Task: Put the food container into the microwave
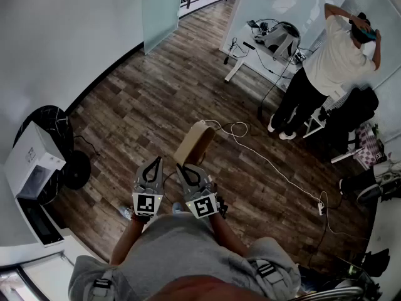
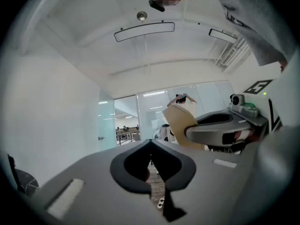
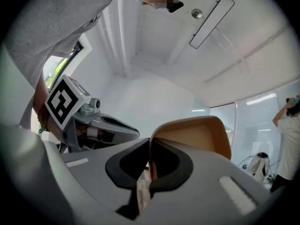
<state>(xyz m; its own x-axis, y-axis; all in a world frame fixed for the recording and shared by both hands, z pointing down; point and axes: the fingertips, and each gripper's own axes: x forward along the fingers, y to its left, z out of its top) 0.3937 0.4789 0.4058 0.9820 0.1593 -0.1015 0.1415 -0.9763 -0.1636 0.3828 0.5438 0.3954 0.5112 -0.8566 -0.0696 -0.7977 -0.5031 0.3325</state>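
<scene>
Side by side, pointing forward: the left gripper (image 1: 154, 162) jaws seem together and empty; the right gripper (image 1: 183, 168) jaws pinch the food container (image 1: 195, 142) by its rim.

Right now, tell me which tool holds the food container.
The right tool: its jaws clamp the rim of the tan container, while the left tool is shut on nothing.
</scene>
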